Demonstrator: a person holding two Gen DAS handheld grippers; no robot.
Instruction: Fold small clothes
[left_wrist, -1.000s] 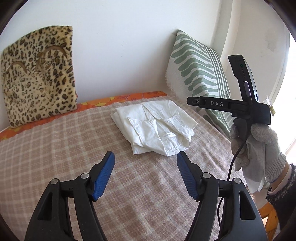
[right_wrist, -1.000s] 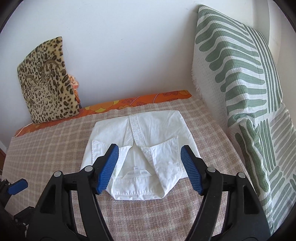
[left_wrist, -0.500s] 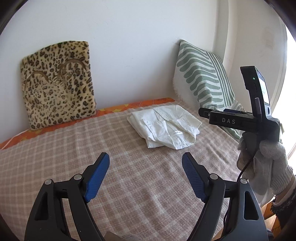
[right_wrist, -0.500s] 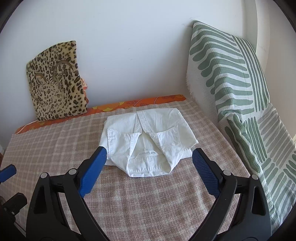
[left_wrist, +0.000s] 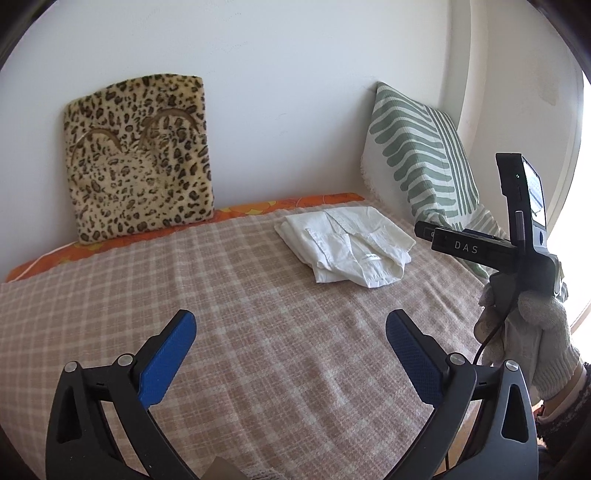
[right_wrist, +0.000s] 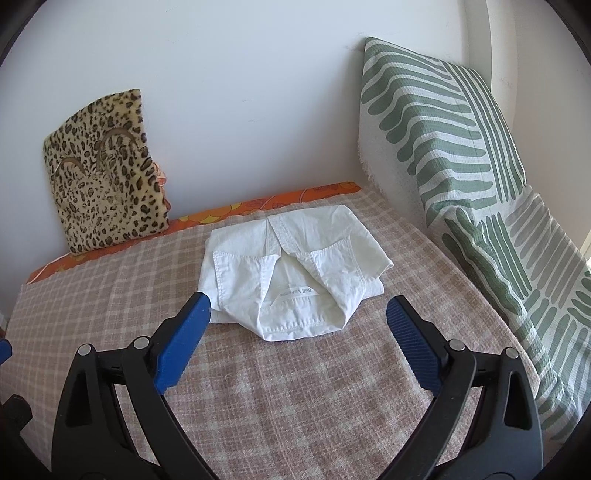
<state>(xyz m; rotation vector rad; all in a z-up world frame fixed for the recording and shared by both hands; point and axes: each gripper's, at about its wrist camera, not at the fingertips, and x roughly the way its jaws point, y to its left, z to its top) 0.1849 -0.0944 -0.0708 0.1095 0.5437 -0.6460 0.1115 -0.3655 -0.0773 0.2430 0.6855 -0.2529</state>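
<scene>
A white shirt (left_wrist: 347, 243) (right_wrist: 295, 258) lies folded, collar toward me, on the checked blanket (left_wrist: 221, 295) (right_wrist: 295, 387) near the back right of the bed. My left gripper (left_wrist: 290, 315) hovers well short of it over bare blanket; its jaws are opening and nothing is between them. My right gripper (right_wrist: 299, 297) stands open wide just in front of the shirt's collar, not touching it. In the left wrist view the right gripper's body (left_wrist: 517, 251) shows at the right edge, held by a gloved hand (left_wrist: 532, 332).
A leopard-print cushion (left_wrist: 140, 158) (right_wrist: 107, 177) leans on the back wall at the left. Along the right side stands a green-striped pillow (left_wrist: 417, 162) (right_wrist: 443, 129). An orange sheet edge (left_wrist: 258, 208) runs under the wall.
Both grippers have drawn back from the shirt, which now looks smaller and farther off. Both sets of jaws have spread wider. The shirt has stayed in place.
</scene>
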